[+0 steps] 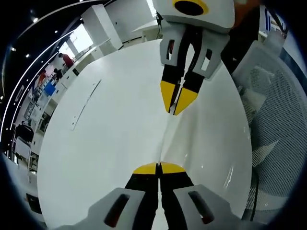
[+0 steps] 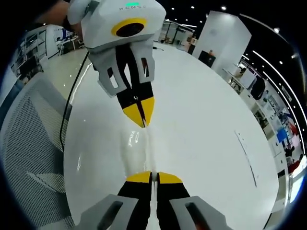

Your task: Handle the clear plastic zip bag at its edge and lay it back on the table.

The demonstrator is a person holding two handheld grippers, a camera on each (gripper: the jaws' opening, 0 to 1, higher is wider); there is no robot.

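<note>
The clear plastic zip bag (image 1: 169, 139) is stretched edge-on between the two grippers, just above the white round table (image 1: 110, 143). It shows only as a faint glossy strip. My left gripper (image 1: 158, 166) is shut on its near edge, with the yellow tips pressed together. Facing it from the top, my right gripper (image 1: 175, 111) is shut on the far edge. In the right gripper view the same bag (image 2: 145, 151) runs from my right gripper (image 2: 153, 175) up to the left gripper (image 2: 142, 122). Whether the bag touches the table (image 2: 206, 124) I cannot tell.
A thin pale strip (image 1: 86, 103) lies on the tabletop away from the bag, seen also as a strip (image 2: 245, 155) in the right gripper view. A white mesh chair (image 1: 276, 134), (image 2: 29, 143) stands at the table's edge. A black cable (image 2: 64, 122) hangs beside it. Office desks and people stand far behind.
</note>
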